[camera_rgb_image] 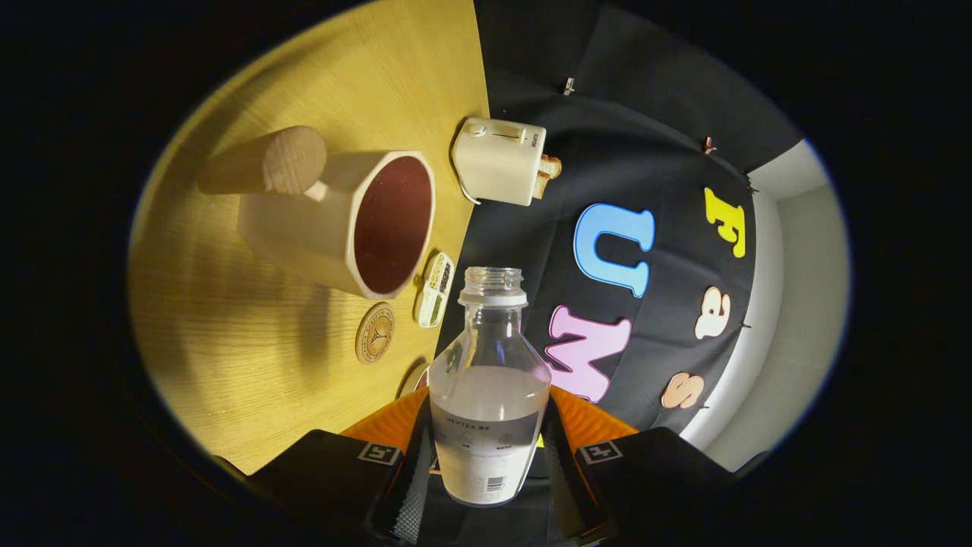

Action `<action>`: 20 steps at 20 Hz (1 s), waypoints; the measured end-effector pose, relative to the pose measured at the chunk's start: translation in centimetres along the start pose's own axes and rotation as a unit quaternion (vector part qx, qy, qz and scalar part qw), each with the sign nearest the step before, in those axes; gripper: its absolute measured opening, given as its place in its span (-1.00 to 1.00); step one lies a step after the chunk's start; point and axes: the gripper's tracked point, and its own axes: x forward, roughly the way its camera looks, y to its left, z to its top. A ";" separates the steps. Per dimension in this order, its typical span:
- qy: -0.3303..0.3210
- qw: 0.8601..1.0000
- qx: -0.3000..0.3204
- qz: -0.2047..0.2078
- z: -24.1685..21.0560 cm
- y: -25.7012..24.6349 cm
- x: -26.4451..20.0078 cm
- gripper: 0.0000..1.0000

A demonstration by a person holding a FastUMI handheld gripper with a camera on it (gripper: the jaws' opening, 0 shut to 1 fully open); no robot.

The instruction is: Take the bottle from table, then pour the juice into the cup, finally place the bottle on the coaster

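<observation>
A clear bottle [488, 395] with an open neck and a pale liquid filling its lower half sits between my fingers, and my gripper [487, 456] is shut on the bottle's labelled body. The whole view is rolled sideways, so the bottle is tilted over the wooden table. Ahead of the bottle's mouth and off to one side stands a white cup [345, 220] with a dark reddish inside and a wooden handle [266, 163]. A round wooden coaster [375, 332] lies on the table between the cup and my fingers.
The wooden table [250, 365] ends at the black booth wall. A cream toaster [501, 159] with bread in it stands by that wall beyond the cup. A small white dish [435, 289] with compartments of bits lies next to the coaster.
</observation>
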 end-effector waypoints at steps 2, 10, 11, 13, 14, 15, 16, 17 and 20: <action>-0.005 1.000 -0.013 0.002 0.2 0.1 -0.1 0.39; -0.011 0.999 -0.040 0.004 -0.3 0.2 0.2 0.39; -0.012 0.999 -0.042 0.003 -0.3 0.2 0.1 0.39; -0.015 0.999 -0.048 0.001 -0.4 0.1 0.1 0.39; -0.017 0.999 -0.052 -0.002 -0.4 0.0 0.2 0.39; -0.019 0.998 -0.056 -0.004 -0.2 -0.3 0.1 0.39; -0.022 0.998 -0.060 -0.007 -0.3 -0.4 0.1 0.39; -0.025 0.998 -0.064 -0.009 0.0 -0.5 0.1 0.39; -0.032 0.997 -0.075 -0.016 0.1 -0.7 0.1 0.39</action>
